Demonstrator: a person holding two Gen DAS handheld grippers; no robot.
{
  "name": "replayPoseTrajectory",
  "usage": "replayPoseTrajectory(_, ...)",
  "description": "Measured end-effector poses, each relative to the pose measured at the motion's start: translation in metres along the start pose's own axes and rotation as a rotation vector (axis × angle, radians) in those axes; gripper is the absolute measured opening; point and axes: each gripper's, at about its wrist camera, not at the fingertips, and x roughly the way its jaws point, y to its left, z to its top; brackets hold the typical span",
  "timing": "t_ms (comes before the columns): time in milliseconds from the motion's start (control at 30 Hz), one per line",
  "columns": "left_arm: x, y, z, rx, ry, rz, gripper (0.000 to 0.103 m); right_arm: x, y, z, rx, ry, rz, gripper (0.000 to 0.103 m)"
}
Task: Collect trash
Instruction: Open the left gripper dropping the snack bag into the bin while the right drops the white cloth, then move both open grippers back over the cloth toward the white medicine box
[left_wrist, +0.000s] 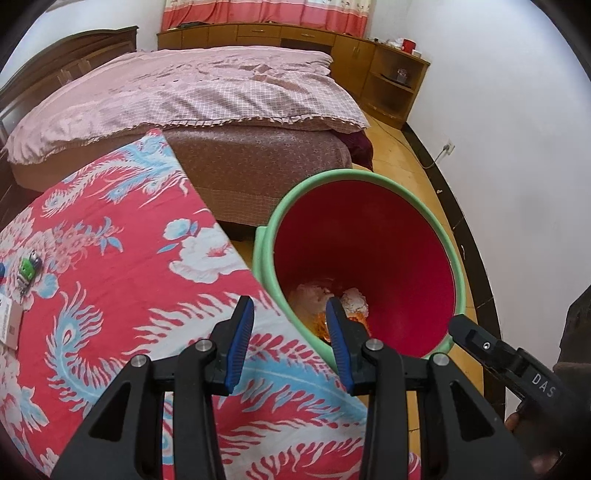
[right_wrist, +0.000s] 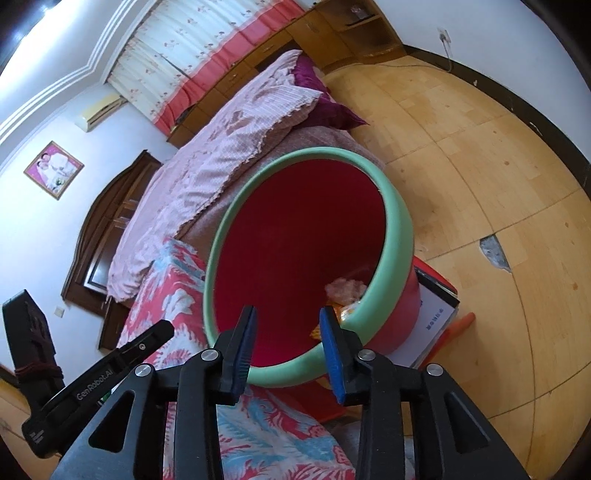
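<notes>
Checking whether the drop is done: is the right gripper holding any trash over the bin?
No. The right gripper stands open with nothing between its blue pads, and crumpled trash lies at the bottom of the bin.

The left wrist view looks forward and steeply down along its own fingers (left_wrist: 245, 332), from above the edge of a cloth-covered table (left_wrist: 122, 280), close over the bin (left_wrist: 458, 266) beside it; the bed (left_wrist: 192, 88) and cabinets (left_wrist: 391, 70) lie beyond, upright in frame. The right wrist view looks down less steeply along its fingers (right_wrist: 249, 339), just as near the bin (right_wrist: 397, 221) but from its other side, and its frame is rolled so the bed (right_wrist: 229, 155) runs diagonally. Both share the bin's red inside with its trash (left_wrist: 351, 299), the table cloth (right_wrist: 177, 295), bed and curtain. Each view catches the other gripper at its edge: right one (left_wrist: 506, 358) at lower right, left one (right_wrist: 96, 380) at lower left.
</notes>
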Motion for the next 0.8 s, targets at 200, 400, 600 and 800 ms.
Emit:
replayPoseTrajectory(200, -0.011, 0.015, -0.004, -0.040, -0.014, 0.024, 0.043, -0.003, 0.008, -0.001, -0.020, -0.001, 0.015, 0.042)
replayPoseTrajectory(400, -0.022, 0.037, -0.006, -0.096, -0.030, 0.056, 0.044, -0.006, 0.017, -0.003, -0.032, -0.007, 0.018, 0.050)
replayPoseTrajectory(600, -0.036, 0.065, -0.010, -0.166, -0.051, 0.091, 0.046, -0.008, 0.028, -0.007, -0.045, -0.009, 0.022, 0.054)
replayPoseTrajectory(800, -0.049, 0.099, -0.015, -0.243, -0.074, 0.140, 0.046, -0.006, 0.040, -0.013, -0.072, 0.000, 0.025, 0.055)
